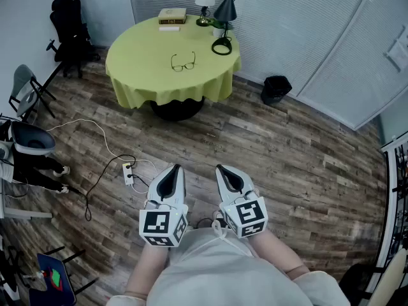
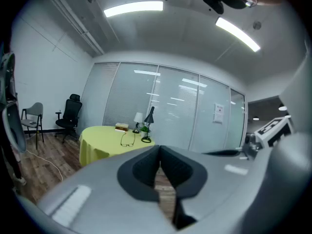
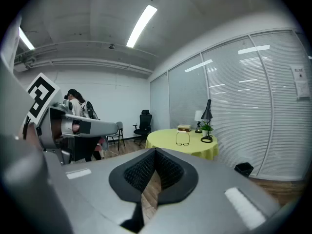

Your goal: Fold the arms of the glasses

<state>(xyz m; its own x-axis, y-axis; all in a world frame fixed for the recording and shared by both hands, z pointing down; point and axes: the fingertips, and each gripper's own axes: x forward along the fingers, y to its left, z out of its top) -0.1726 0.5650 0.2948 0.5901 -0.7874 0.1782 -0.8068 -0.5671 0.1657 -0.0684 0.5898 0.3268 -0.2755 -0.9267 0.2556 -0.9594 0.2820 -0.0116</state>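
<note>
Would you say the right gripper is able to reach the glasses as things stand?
Probably not: the right gripper sits by the person's body, with a stretch of wooden floor between it and the glasses. Nothing blocks the way; walking closer should do.

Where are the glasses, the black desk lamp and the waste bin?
glasses (image 1: 183, 64): head view, on the bridge between the lenses.
black desk lamp (image 1: 225, 10): head view, on its shade.
waste bin (image 1: 275, 88): head view, on its dark body.
</note>
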